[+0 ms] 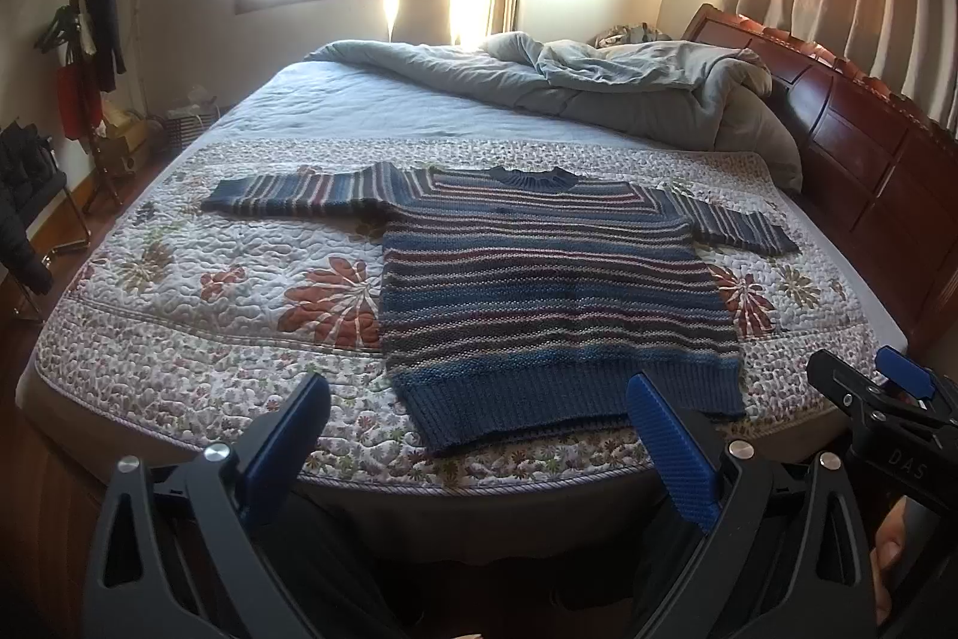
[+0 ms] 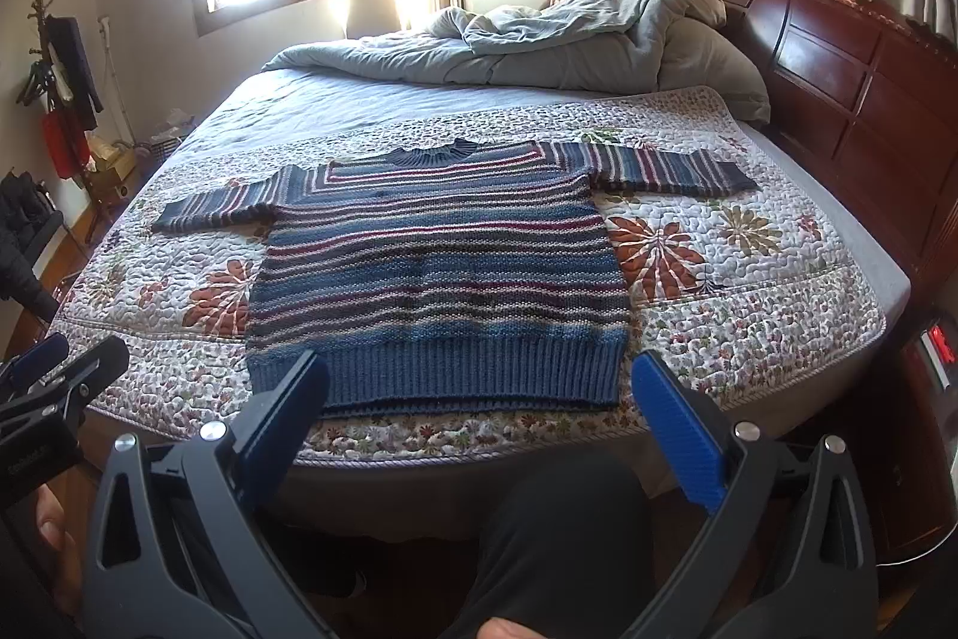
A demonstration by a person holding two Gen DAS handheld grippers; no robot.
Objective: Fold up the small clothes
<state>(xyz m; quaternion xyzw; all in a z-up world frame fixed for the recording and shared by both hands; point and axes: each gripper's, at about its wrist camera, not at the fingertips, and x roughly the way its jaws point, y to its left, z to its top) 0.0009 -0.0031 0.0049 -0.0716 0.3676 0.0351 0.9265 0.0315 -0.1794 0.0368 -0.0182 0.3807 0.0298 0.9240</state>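
Observation:
A small striped knit sweater (image 1: 551, 279) (image 2: 437, 273) in blue, maroon and cream lies flat on the floral quilt (image 1: 197, 333) (image 2: 736, 315), both sleeves spread out sideways and its ribbed hem toward me. My left gripper (image 1: 479, 429) hovers open in front of the bed's near edge, below the hem, with nothing between its blue pads (image 1: 670, 453). My right gripper (image 2: 479, 411) is open too, held just short of the hem, empty. Each gripper shows at the edge of the other's view: the right gripper (image 1: 886, 399) and the left gripper (image 2: 54, 375).
A crumpled grey duvet (image 1: 599, 82) (image 2: 539, 40) is heaped at the far side of the bed. A dark wooden headboard (image 1: 856, 118) (image 2: 838, 58) runs along the right. A coat rack (image 1: 90, 58) stands at the left wall. A person's dark-clad leg (image 2: 551, 543) is below my right gripper.

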